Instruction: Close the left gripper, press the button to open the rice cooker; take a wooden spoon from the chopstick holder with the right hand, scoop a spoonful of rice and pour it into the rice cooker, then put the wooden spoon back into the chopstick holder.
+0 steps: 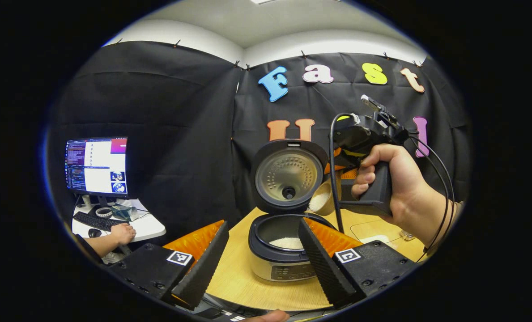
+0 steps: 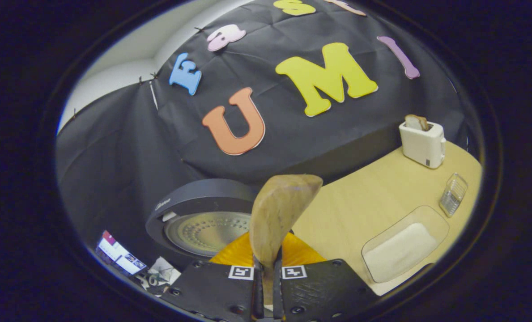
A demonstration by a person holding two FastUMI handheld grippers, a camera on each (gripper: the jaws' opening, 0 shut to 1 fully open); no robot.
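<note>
Your left gripper (image 1: 259, 255): at 6 o'clock in the left gripper view, its two fingers spread wide apart with nothing between them.
Your right gripper (image 2: 266, 286): at 6 o'clock in the right gripper view, squeezed narrow, both fingers pinching the handle of the wooden spoon (image 2: 277, 214).
Wooden spoon: you hold it by the handle. Its bowl sticks up past the fingers, and you see its rounded back in the right gripper view. In the left gripper view the bowl has white rice in it and hangs just above the pot, at 3 o'clock from the lid.
Rice cooker (image 1: 283, 255): on the desk (image 1: 234, 277), seen between your left fingers. Its lid (image 1: 288, 176) stands up open, and there is some white rice in the pot.
Your hand (image 1: 400, 188): at 3 o'clock in the left gripper view, wrapped around the right gripper's handle.
Rice tray (image 2: 404, 243): clear, with white rice in it, on the desk at 4 o'clock in the right gripper view.
Small clear holder (image 2: 453, 194): just past the tray, at 3 o'clock.
Toaster (image 2: 422, 143): white, with bread in its slot, far back on the desk at 2 o'clock.
Monitor (image 1: 96, 165): far off at 9 o'clock in the left gripper view, with a person's hand by a keyboard under it.
</note>
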